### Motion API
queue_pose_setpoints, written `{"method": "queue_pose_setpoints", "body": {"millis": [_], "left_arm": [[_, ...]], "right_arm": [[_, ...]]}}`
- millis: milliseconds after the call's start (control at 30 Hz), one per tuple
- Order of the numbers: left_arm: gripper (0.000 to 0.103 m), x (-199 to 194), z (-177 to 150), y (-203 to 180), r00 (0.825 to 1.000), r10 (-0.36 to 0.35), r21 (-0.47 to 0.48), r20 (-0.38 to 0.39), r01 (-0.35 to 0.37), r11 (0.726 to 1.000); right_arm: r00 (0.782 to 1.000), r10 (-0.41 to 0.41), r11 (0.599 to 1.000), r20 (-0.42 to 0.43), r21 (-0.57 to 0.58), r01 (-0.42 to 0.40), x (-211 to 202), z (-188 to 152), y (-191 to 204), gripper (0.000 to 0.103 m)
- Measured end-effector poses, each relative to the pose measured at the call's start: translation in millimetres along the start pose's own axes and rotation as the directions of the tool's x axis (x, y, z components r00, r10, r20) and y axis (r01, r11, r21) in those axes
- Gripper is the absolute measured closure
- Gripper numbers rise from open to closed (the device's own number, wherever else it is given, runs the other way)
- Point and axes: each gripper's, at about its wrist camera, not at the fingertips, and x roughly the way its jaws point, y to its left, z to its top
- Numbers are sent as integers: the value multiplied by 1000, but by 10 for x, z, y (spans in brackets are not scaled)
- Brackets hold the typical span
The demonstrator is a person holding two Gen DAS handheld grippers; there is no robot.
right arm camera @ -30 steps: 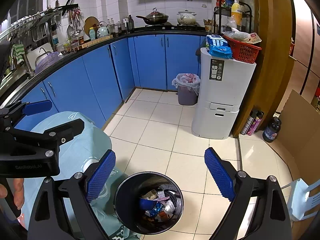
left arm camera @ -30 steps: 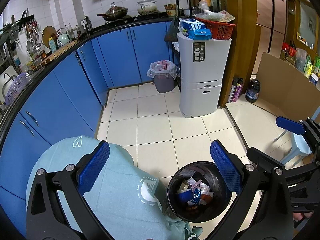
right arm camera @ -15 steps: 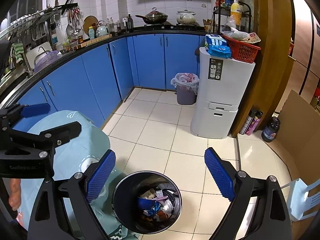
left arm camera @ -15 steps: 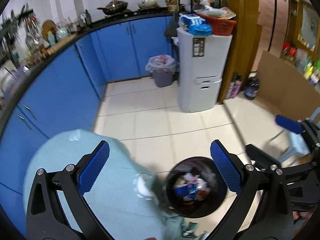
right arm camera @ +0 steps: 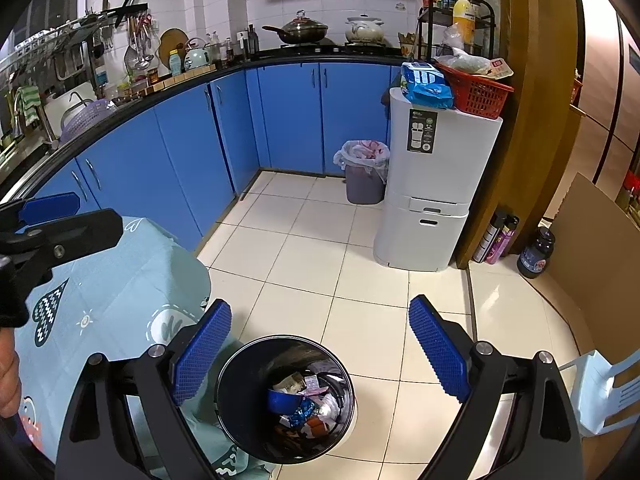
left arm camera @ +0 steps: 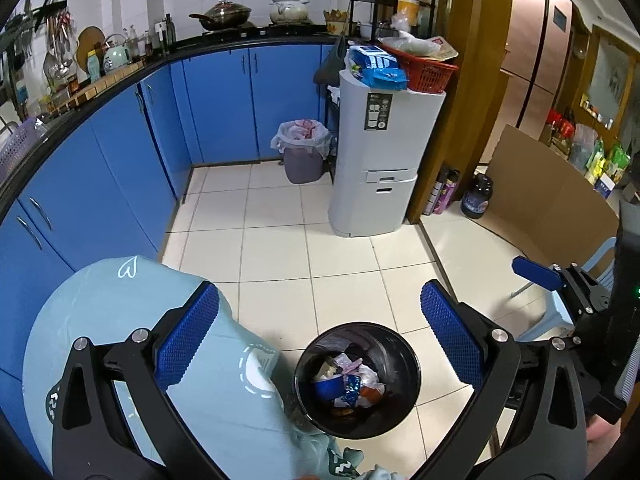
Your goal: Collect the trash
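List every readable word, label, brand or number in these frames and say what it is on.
None can be read.
Dark label on the white tall bin: icons and print, too small.
Blue packets on top of it: print blurred.
Dark jar on the floor: label blurred.
Wrappers in the black trash can: illegible.

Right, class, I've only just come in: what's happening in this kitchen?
A person holds a gripper in each hand above a black bin on the tiled floor, beside a table with a light blue cloth. The left gripper and the right gripper both stand open and empty. The bin already holds wrappers and other trash.
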Motion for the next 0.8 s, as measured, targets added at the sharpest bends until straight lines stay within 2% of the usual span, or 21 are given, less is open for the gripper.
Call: {"method": "queue_pose_setpoints", "body": {"millis": [133, 267, 800], "left_arm": [[3, -37, -15, -62, 998, 59, 30, 10, -59, 998], [3, -58, -24, -62, 1000, 26, 20, 6, -26, 999], [3, -47, -38, -85, 999, 4, 13, -34, -3, 1000]], "right_arm": [[1000, 0, 1000, 0, -1, 0, 0, 1, -2, 15], [1000, 0, 1000, 0, -1, 0, -1, -1, -5, 15], [1000, 0, 1000, 1, 0, 0, 0, -6, 6, 15]]}}
